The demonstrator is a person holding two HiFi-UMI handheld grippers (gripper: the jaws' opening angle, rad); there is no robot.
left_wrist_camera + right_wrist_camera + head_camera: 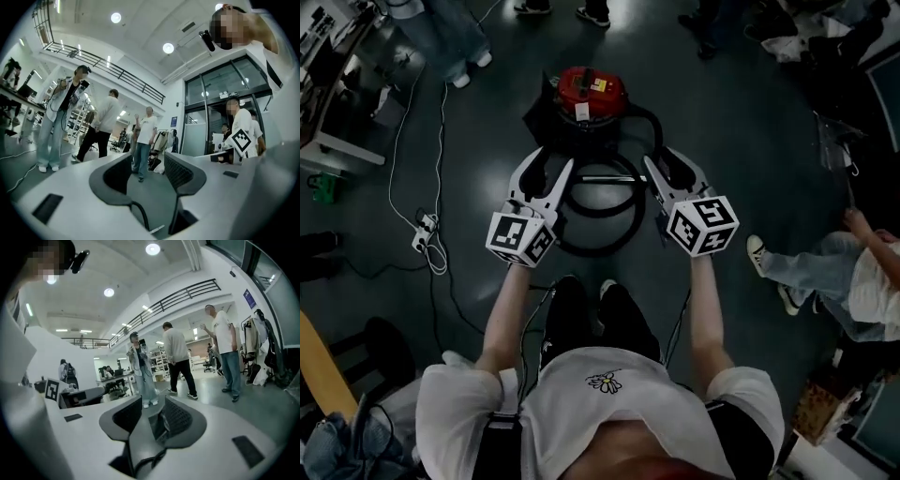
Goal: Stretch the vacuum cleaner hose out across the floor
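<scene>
You are standing on a dark, shiny floor [741, 122] with open room at 12 o'clock, beyond the red vacuum cleaner [586, 94]. At 9 o'clock a white cable [394, 178] is running down to a power strip [422, 234]. At 10 o'clock the edge of a table [337, 141] is closing off that side. At 3 o'clock a seated person [834, 272] is stretching a leg toward you, and other people's feet [553, 7] are showing at the far edge.

The hose [600, 248] is lying in a black coil on the floor, just in front of your shoes and between you and the cleaner. One end is curving up to the cleaner's body.

You are holding the left gripper [551, 169] over the coil's 9 o'clock side and the right gripper [664, 164] over its 3 o'clock side. In the gripper views the jaws of both are standing partly apart, with nothing between them.
</scene>
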